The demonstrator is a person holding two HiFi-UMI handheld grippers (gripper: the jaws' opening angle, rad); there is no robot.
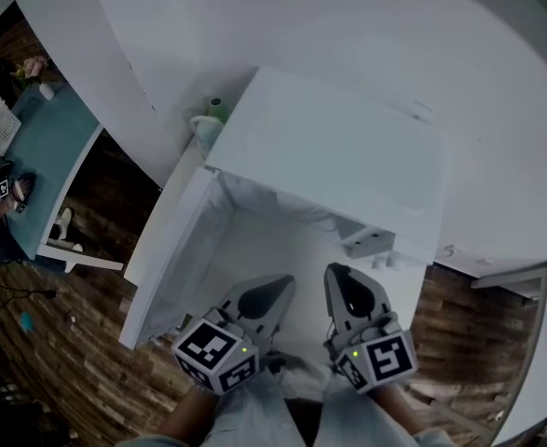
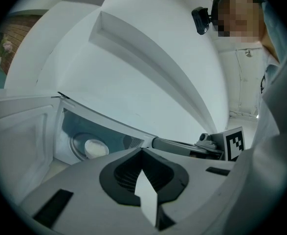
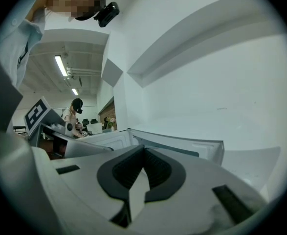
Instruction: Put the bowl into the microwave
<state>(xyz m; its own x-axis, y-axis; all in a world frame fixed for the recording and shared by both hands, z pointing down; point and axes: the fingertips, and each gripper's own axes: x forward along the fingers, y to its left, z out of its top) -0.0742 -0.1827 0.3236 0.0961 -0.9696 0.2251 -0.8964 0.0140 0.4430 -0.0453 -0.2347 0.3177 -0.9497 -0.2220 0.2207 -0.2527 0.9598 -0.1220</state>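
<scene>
My head camera looks steeply down on the white microwave (image 1: 329, 147). My two gripper cameras sit low and close, tilted upward, both catching it.

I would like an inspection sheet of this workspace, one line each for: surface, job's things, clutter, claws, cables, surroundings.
Surface: white table; the microwave stands on it.
Job's things: microwave, with its door swung open to the left; a white round thing, likely the bowl, is already inside on the turntable.
Clutter: green and white cup behind the microwave.
Claws: left claw and right claw are both shut and empty, side by side in front of the opening.
Cables: thin cables on the floor, far left.
Surroundings: wood floor; teal desk at the left; another person far off.
</scene>
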